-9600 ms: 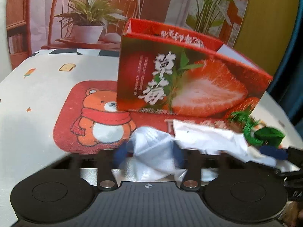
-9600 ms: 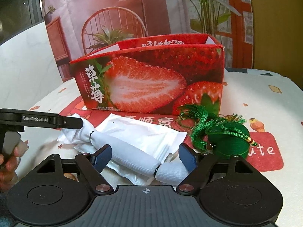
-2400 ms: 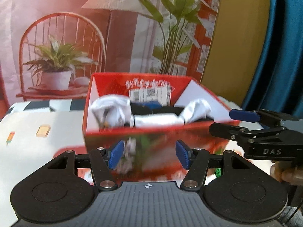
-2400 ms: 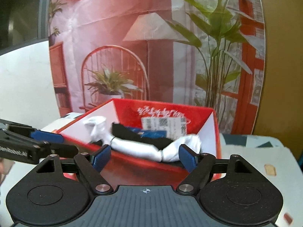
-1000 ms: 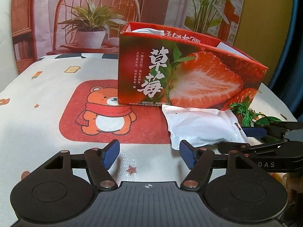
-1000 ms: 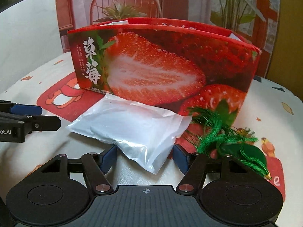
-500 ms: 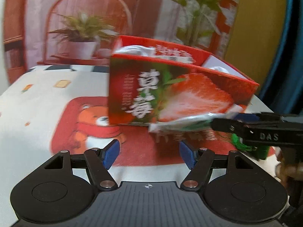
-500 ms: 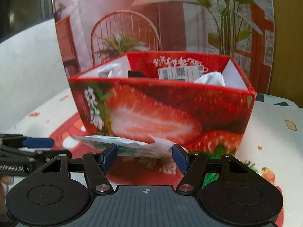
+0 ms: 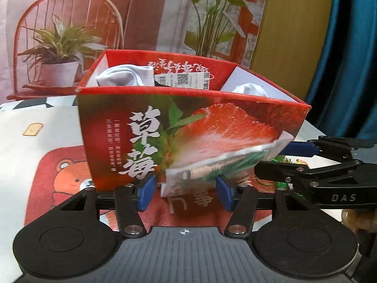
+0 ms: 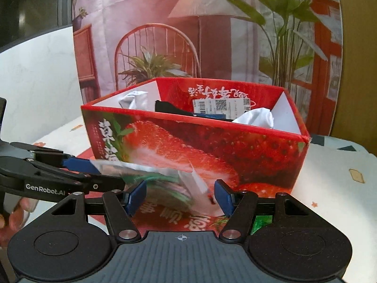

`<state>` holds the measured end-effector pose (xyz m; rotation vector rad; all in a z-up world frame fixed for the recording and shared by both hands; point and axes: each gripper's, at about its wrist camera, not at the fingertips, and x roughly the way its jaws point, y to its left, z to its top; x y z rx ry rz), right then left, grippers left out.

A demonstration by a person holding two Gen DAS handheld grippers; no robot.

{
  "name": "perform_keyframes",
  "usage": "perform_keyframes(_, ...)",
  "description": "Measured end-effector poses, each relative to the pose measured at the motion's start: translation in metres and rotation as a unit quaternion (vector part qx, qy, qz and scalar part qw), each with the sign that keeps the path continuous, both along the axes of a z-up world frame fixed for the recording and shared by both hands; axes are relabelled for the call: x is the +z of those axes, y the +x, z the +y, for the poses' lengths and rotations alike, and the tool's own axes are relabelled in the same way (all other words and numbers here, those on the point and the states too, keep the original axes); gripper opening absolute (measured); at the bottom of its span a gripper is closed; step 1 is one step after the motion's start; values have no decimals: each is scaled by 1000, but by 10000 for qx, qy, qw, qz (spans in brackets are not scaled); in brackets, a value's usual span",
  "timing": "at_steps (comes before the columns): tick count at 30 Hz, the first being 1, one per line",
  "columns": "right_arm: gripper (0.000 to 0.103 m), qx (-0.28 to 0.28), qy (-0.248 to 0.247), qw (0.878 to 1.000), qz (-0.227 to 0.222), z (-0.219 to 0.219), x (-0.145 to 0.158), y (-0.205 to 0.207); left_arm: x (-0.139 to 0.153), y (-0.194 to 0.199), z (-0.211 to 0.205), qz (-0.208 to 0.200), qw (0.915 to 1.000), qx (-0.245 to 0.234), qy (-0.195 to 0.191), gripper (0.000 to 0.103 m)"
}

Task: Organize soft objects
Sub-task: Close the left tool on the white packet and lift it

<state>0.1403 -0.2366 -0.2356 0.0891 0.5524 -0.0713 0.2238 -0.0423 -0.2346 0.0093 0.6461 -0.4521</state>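
Observation:
A white plastic packet (image 9: 226,162) hangs tilted in the air before the red strawberry box (image 9: 188,129). My right gripper (image 10: 179,200) is shut on the packet (image 10: 165,184), which spans its blue pads. My left gripper (image 9: 185,193) has the packet's other end between its jaws, which are closing; a gap still shows at its left pad. White socks (image 9: 127,77) and a dark item lie inside the box (image 10: 212,141). In the left wrist view the right gripper (image 9: 271,158) reaches in from the right.
A green tassel (image 10: 261,221) lies on the tablecloth under my right gripper, near the box's right front corner. The cloth has a red bear patch (image 9: 61,176). A printed backdrop stands behind the box. A hand (image 10: 14,214) holds the left gripper.
The packet lay flat on the table a second ago; my right gripper has lifted it in front of the box. My left gripper has moved in to its other end and narrowed its jaws.

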Motion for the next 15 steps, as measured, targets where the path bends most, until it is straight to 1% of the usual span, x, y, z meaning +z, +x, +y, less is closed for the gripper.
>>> perform_keyframes(4,60,53,-145,9999,35,-6,-6,5,-5,5,-5,-16,10000,-67,30,54)
perform_keyframes(6,58,141,-284,9995,52,-5,-10,8,-7,9,-8,-43,10000,-63,49,53)
perform_keyframes(7,55,207,-321,9993,63,-5,-12,9,-8,11,-10,-48,10000,-55,52,52)
perform_keyframes(8,54,289,-320,9990,85,-5,-15,11,-8,13,-11,-59,9999,-49,67,51)
perform_keyframes(10,54,400,-390,9984,83,-1,-18,13,-8,17,-15,-103,9998,5,185,45)
perform_keyframes(11,52,419,-477,9980,68,1,-20,14,-7,19,-17,-104,9997,44,227,39)
perform_keyframes(12,50,433,-528,9976,56,3,-20,15,-7,20,-17,-81,9997,85,226,35)
perform_keyframes(14,38,419,-486,9979,37,2,-20,16,-6,20,-16,-50,9997,116,215,33)
perform_keyframes(15,35,388,-475,9981,35,2,-20,17,-6,19,-15,-54,9996,126,250,33)
